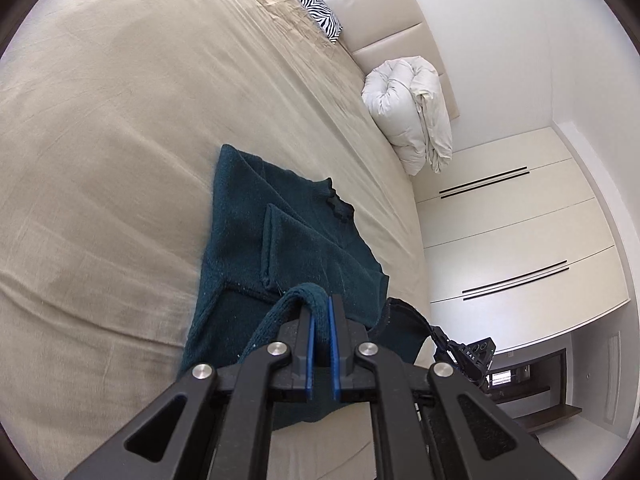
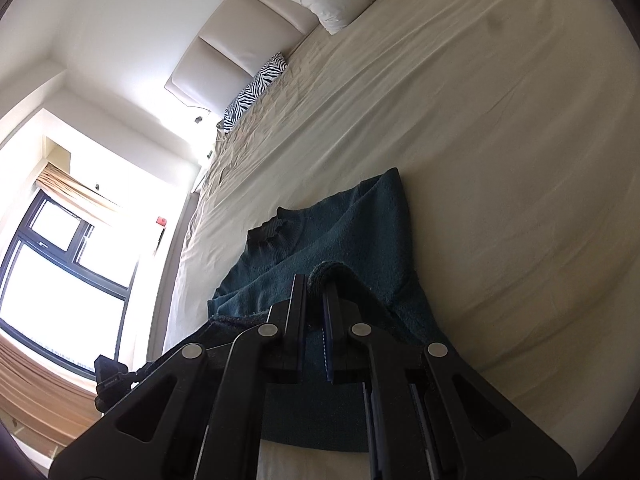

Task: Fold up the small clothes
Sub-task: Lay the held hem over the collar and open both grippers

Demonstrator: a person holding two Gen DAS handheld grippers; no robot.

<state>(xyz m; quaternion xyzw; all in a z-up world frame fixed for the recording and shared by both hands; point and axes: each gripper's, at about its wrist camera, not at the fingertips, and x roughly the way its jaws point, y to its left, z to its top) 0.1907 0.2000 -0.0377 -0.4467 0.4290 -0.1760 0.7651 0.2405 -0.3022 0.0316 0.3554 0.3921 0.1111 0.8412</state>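
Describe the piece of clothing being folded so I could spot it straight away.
On the wide beige bed, near its foot end, lies a dark teal knitted sweater with a ribbed collar. It is the only dark thing on the sheet; the zebra-print pillow and white duvet sit by the headboard.

One dark teal knitted sweater (image 1: 256,236), partly folded, on the bed. One bed with beige fitted sheet (image 1: 100,140). One zebra-striped black-and-white pillow (image 1: 312,4) at the headboard. One rolled white quilted duvet (image 1: 412,108) near the headboard. One cream padded headboard (image 1: 384,16). Two black two-finger claws: left claw (image 1: 322,312) and right claw (image 2: 316,292), each clamped on a sweater edge. One dark-framed window (image 2: 60,264).
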